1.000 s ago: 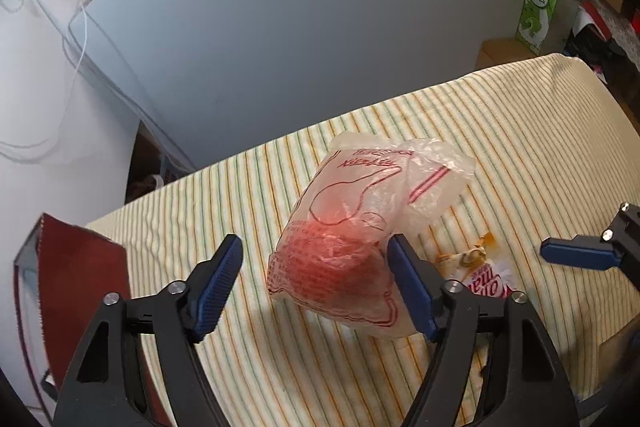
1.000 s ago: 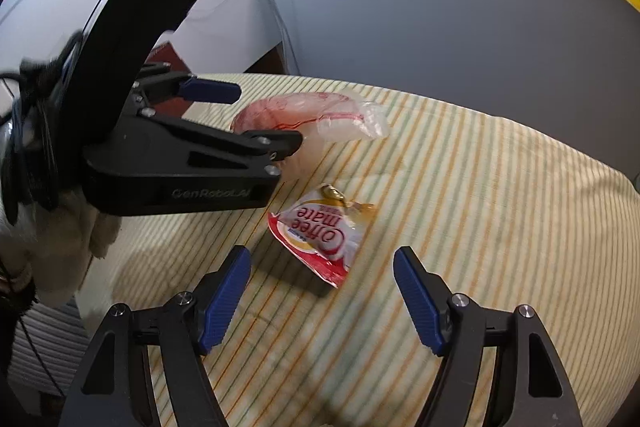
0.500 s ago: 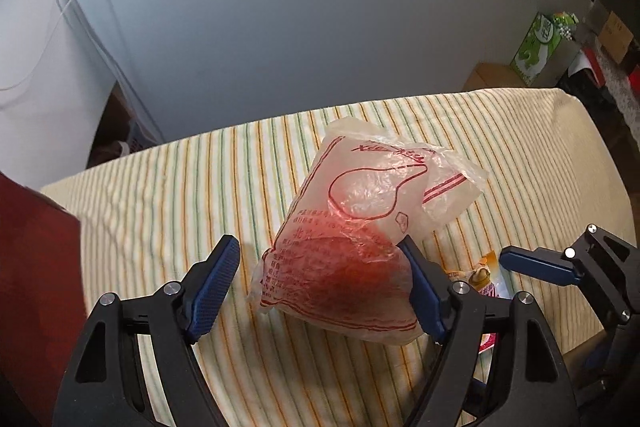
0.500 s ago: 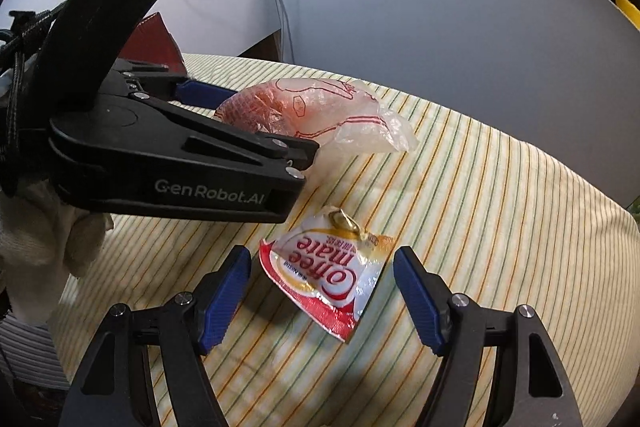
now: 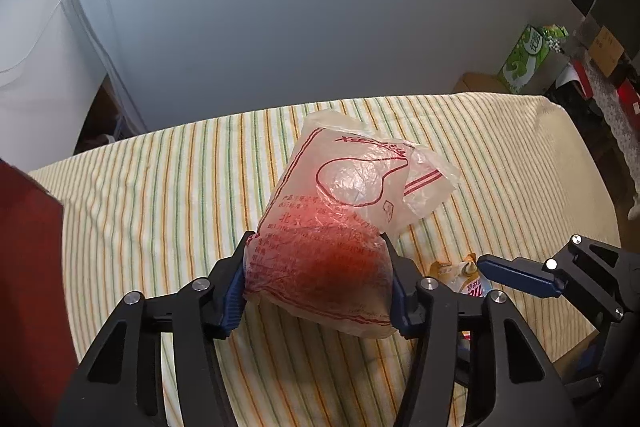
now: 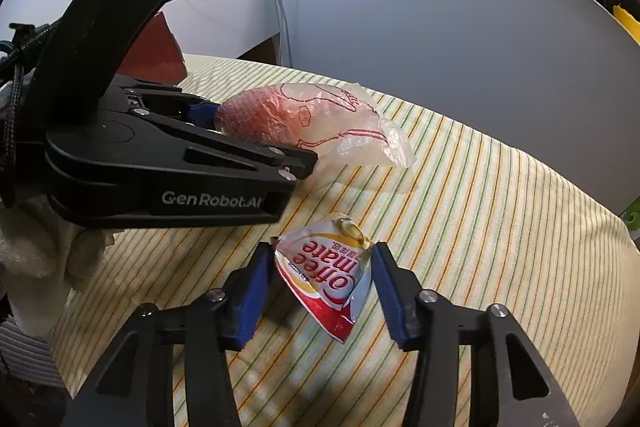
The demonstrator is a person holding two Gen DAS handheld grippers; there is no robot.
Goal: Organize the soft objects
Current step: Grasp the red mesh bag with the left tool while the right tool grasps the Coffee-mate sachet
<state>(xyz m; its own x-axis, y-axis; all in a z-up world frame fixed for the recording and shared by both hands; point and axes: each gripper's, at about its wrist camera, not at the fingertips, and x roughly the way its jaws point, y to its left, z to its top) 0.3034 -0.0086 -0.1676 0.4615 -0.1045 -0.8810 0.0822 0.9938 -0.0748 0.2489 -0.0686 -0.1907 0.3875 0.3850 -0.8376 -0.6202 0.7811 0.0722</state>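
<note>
A clear plastic bag [image 5: 340, 219] with red print and red contents lies on the striped cloth [image 5: 160, 187]. My left gripper [image 5: 320, 275] is closing, and its blue pads press the bag's near end from both sides. In the right wrist view the bag [image 6: 320, 115] sits between the left gripper's fingers [image 6: 208, 111]. A red and white Coffee mate sachet [image 6: 324, 275] lies nearer, crumpled between the closing pads of my right gripper [image 6: 320, 267], which touch both its edges. From the left wrist view the sachet [image 5: 468, 279] is mostly hidden behind my finger.
A grey panel [image 5: 300, 27] stands behind the table. A dark red object [image 6: 152, 51] sits at the cloth's left end. A green carton [image 5: 528, 55] and boxes stand beyond the right edge. A hand in a white glove [image 6: 32, 247] holds the left gripper.
Both pairs of jaws have narrowed: the left from astride the bag onto its sides, the right onto the sachet, which has buckled narrower. Both grippers came closer to their objects.
</note>
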